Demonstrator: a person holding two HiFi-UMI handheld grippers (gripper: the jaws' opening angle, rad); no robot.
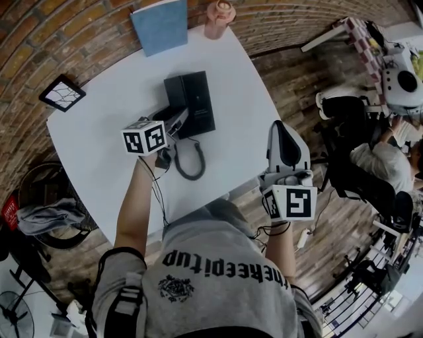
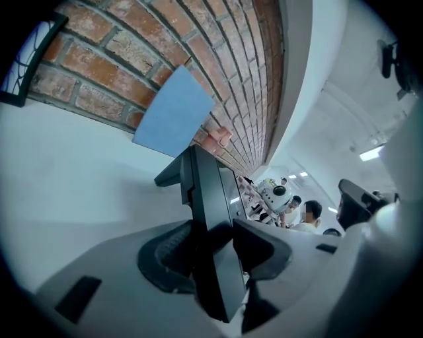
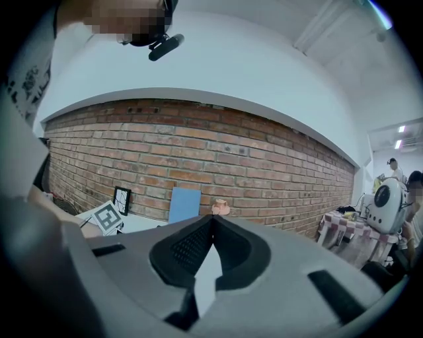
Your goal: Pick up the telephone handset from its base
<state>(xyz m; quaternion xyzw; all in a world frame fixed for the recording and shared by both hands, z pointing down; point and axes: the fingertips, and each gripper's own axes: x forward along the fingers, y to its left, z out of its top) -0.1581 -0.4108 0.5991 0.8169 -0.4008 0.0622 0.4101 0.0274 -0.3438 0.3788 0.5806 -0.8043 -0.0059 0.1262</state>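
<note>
The black telephone base lies in the middle of the white table, with its handset along its left side and the coiled cord trailing toward me. My left gripper sits at the handset's near end. In the left gripper view the handset stands edge-on between the jaws of the left gripper, which are spread wide, with no clear squeeze on it. My right gripper hovers at the table's right edge, away from the phone. Its pads meet with nothing between them.
A blue book and a pink cup stand against the brick wall at the table's far edge. A black-framed tile lies at the far left corner. A seated person and office chairs are off to the right.
</note>
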